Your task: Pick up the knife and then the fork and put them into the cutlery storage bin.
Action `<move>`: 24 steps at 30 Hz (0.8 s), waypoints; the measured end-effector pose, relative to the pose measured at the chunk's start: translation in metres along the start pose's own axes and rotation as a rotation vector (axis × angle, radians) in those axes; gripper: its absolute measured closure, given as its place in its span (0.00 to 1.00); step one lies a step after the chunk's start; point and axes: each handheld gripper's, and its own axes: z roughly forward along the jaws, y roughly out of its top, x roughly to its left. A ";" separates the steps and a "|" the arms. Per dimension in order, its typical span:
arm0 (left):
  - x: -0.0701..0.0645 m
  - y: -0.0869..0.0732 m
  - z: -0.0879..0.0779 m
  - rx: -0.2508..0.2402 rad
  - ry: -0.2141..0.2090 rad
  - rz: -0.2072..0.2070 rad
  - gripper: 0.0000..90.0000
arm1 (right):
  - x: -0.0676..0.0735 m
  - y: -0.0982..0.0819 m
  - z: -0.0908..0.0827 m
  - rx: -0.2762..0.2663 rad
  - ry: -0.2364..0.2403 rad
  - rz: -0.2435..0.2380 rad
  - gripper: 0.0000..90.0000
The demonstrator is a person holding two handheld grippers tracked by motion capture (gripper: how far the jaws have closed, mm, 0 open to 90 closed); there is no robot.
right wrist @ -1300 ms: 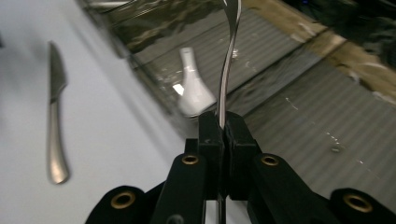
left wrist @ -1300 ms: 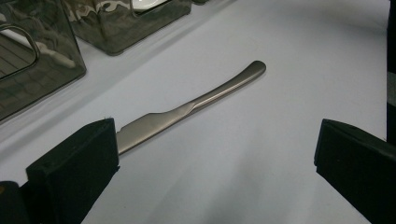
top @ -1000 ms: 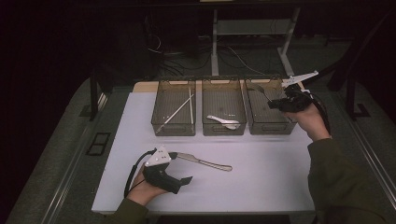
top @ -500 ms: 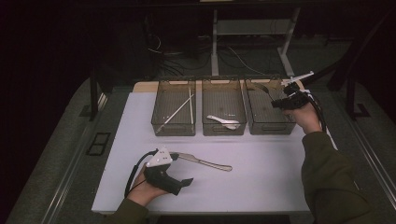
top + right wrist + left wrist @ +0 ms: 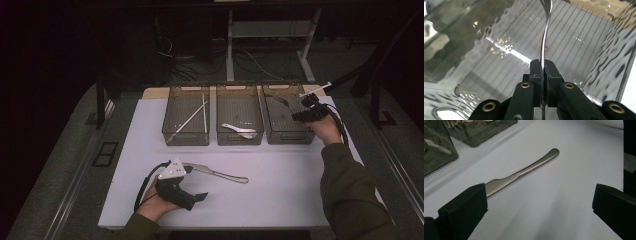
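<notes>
Cutlery held in the right claw is a thin, curved metal piece, seen edge-on, so whether it is a fork or spoon cannot be told. The black pads are clamped tight on its handle, and its far end hangs inside the right bin, above the ridged floor of that clear container. In the high view the right claw sits over the same bin's right rim, with the person's hand behind it and the metal piece arching toward the bin's back. The left claw rests low on the white bench near the front edge, its jaws standing wide with nothing between them. A knife lies flat on the bench just beyond it; in the left gripper view the knife runs diagonally, its blade end passing behind the left pad, its rounded handle pointing away. The left bin holds chopsticks, and the middle bin holds a white spoon.
</notes>
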 end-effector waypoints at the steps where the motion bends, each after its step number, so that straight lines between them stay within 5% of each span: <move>1: 0.000 0.000 0.000 0.000 -0.001 0.001 0.00 | 0.000 0.000 0.000 0.001 -0.003 0.001 0.93; 7: -0.001 0.000 0.000 -0.001 -0.003 0.002 0.00 | 0.001 0.000 -0.012 -0.069 0.006 0.023 0.70; 14: -0.001 0.000 0.001 0.007 -0.003 0.003 0.00 | 0.005 -0.010 -0.036 -0.189 0.113 0.072 0.54; 24: -0.001 0.000 0.001 0.011 0.001 0.002 0.00 | 0.032 -0.043 -0.073 -0.285 0.165 0.003 0.41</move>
